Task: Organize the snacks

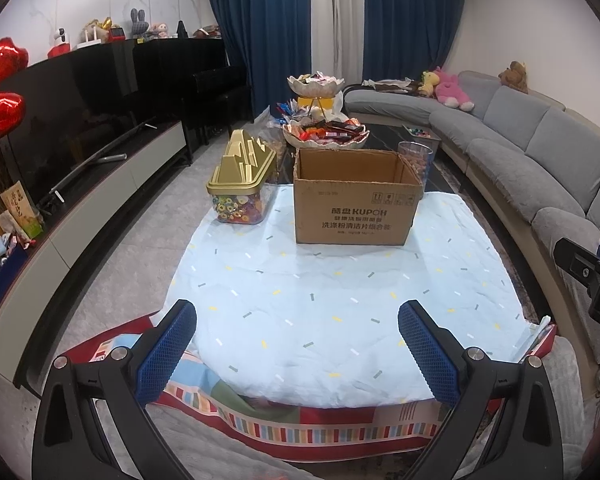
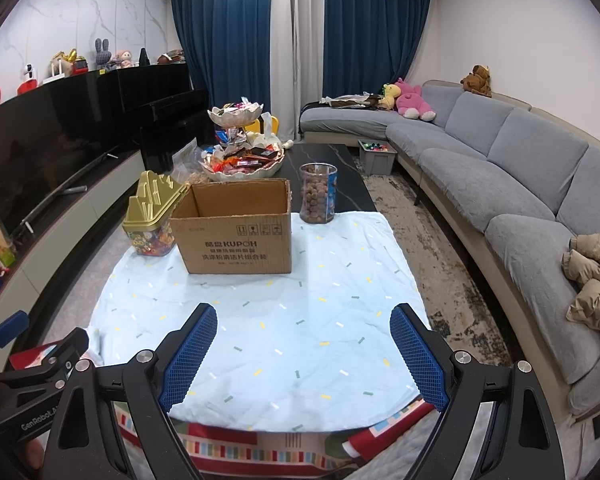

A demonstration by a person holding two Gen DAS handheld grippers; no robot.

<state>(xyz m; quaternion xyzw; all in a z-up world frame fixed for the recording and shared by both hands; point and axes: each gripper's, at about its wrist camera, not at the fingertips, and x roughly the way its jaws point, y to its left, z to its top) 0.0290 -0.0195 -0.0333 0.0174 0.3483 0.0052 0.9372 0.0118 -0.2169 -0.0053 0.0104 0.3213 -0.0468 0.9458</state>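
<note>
the gold-lidded candy jar [image 1: 242, 184] is standing at the left on the pale blue cloth [image 1: 340, 312] covering the tabletop, just beside the open cardboard box [image 1: 354, 196]. right of the box a clear jar of round snacks [image 2: 318, 194] is sitting. behind them, tiered bowls of wrapped snacks [image 2: 242, 164] are waiting. the left gripper [image 1: 298, 348] and right gripper [image 2: 303, 350] are hovering with fingers apart, holding nothing.

My left gripper [image 1: 298, 350] fills the bottom of its frame: matte black angular arms, silver round screws at the joints, blue waffle-textured pads [image 1: 168, 350]. My right gripper [image 2: 303, 354] looks identical; white "GenRobot" lettering marks the black body at that view's lower left.
</note>
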